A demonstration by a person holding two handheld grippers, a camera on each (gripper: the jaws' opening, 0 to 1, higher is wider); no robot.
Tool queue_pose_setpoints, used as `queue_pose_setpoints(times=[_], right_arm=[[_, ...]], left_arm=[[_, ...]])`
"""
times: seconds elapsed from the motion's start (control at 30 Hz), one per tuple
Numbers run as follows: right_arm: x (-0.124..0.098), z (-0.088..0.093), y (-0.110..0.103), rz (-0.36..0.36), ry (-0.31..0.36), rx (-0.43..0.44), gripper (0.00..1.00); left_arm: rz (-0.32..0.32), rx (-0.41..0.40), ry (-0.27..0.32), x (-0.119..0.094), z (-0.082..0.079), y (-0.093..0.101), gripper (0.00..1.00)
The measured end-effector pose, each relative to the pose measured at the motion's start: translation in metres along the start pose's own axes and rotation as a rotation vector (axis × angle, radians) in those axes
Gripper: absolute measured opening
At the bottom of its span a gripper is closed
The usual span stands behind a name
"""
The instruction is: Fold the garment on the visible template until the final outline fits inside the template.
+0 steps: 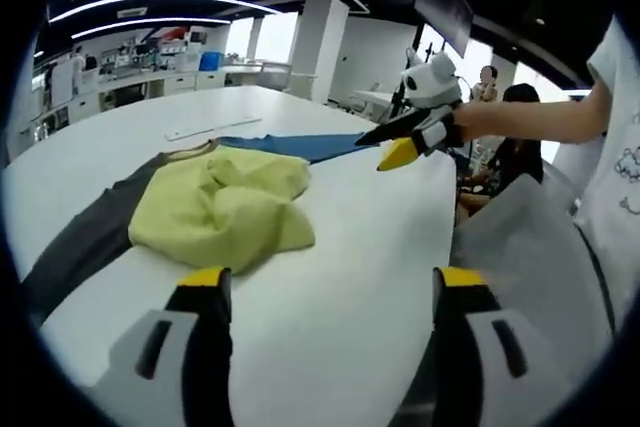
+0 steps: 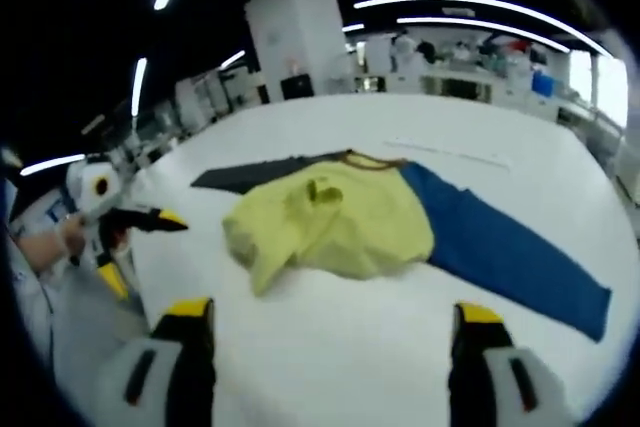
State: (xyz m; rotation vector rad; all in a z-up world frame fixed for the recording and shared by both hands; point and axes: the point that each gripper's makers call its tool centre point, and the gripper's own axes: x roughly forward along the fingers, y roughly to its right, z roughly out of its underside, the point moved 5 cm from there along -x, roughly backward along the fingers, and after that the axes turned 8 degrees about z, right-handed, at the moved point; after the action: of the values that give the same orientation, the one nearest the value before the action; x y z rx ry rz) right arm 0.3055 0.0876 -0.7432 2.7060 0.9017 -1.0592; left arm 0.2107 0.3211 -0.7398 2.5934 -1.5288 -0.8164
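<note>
Two tools: both are hovering over the white table (image 1: 330,247), each with its yellow-tipped jaws standing wide apart and nothing between them.
Left tool (image 1: 325,282): it is rising from the bottom of the left gripper view, released, just short of the garment; in the right gripper view it is showing at the left edge (image 2: 135,242), held by a hand, its jaws spread.
Right tool (image 2: 330,312): it is standing released near the table's edge in the right gripper view; in the left gripper view it is coming in from the right (image 1: 395,142), jaws parted, a sleeve and arm behind it.
Garment (image 1: 225,207): it is lying bunched and rumpled on the table — pale yellow, its outline is hard to make out; it is also showing mid-table in the right gripper view (image 2: 330,222).
Template: a dark grey panel (image 1: 85,237) and a blue panel (image 2: 500,247) are lying flat under the garment — their middle parts are hidden beneath it.
Background: desks and people are looking blurred and too small to tell apart.
</note>
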Motion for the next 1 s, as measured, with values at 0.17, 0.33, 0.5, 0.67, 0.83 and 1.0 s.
queue_pose_setpoints(times=[0.17, 0.33, 0.5, 0.67, 0.83, 1.0], right_arm=[[0.000, 0.005, 0.002, 0.005, -0.009, -0.002, 0.99], [-0.003, 0.009, 0.002, 0.004, -0.008, 0.011, 0.99], [-0.004, 0.013, 0.004, 0.003, -0.013, 0.020, 0.99], [-0.007, 0.016, 0.007, 0.010, -0.018, 0.019, 0.99], [-0.012, 0.018, 0.006, 0.006, -0.012, 0.025, 0.99], [-0.015, 0.020, 0.003, 0.005, -0.008, 0.028, 0.96]], left_arm=[[0.000, -0.013, 0.009, 0.015, -0.002, 0.001, 0.76], [-0.003, -0.012, 0.008, 0.036, -0.002, 0.001, 0.70], [-0.023, 0.012, -0.007, 0.057, -0.004, -0.004, 0.62], [-0.038, 0.018, 0.006, 0.063, -0.008, -0.011, 0.54], [-0.077, 0.028, 0.000, 0.070, -0.005, -0.023, 0.46], [-0.107, 0.052, -0.016, 0.079, 0.000, -0.028, 0.33]])
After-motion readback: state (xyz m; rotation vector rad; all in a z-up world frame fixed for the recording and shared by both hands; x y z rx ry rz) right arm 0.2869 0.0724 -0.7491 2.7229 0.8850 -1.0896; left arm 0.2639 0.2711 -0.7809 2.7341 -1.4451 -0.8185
